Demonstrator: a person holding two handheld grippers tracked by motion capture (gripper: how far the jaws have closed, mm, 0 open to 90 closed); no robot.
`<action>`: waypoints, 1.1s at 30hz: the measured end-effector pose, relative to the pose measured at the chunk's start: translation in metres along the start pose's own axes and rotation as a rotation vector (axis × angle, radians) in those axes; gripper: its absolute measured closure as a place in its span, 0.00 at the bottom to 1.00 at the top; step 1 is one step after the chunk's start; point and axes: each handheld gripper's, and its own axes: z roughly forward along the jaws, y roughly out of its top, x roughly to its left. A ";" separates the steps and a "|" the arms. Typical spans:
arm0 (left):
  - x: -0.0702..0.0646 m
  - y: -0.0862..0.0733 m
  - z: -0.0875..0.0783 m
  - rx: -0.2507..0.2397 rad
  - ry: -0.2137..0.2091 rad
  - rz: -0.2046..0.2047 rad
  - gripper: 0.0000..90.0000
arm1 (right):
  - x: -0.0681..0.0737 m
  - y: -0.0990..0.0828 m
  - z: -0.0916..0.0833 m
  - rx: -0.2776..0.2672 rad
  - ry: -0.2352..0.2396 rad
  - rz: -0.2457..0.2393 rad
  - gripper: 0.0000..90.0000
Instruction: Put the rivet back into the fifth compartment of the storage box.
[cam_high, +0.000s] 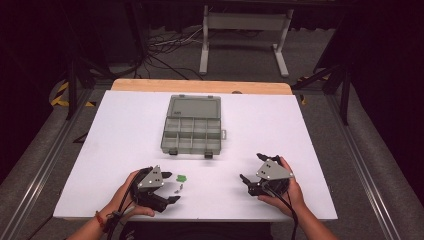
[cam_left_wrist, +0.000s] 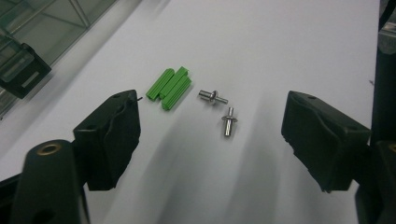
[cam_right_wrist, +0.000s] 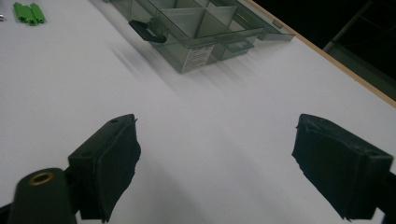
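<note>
Table (cam_high: 125, 130), white-topped with a bare wooden strip along its far edge, stands on grey carpet in a dark room; from the high view I see a white frame stand (cam_high: 245, 37) and loose cables (cam_high: 165, 47) on the floor beyond it. A grey compartment box (cam_high: 193, 125) lies open at mid-table, lid laid flat away from me. The left gripper (cam_high: 172, 187) is held low near the front edge, pointing right, with the green plugs (cam_high: 181, 177) and two metal rivets (cam_high: 179, 188) just beside its tips; the right gripper (cam_high: 252, 172) sits well apart, angled left, the hand wrapped round its body. In the left gripper view, I read the jaws as wide apart and gripping nothing; the green plugs (cam_left_wrist: 169, 87) lie bunched together ahead of the left jaw, the rivets (cam_left_wrist: 221, 110) just beside them, apart from each other. In the right gripper view, the jaws stand wide and empty over bare table (cam_right_wrist: 201, 130); the box (cam_right_wrist: 205, 32) carries a white label, its print too small to read.
</note>
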 end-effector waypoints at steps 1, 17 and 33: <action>0.001 0.000 0.001 0.003 -0.014 0.001 0.28 | 0.000 0.000 0.000 0.001 0.000 0.001 0.16; 0.000 0.003 0.007 0.058 -0.070 0.040 0.70 | 0.000 -0.001 0.001 0.006 0.009 -0.002 0.16; 0.001 0.005 0.006 0.071 -0.080 0.066 0.91 | 0.002 -0.001 0.002 0.018 0.013 -0.035 0.16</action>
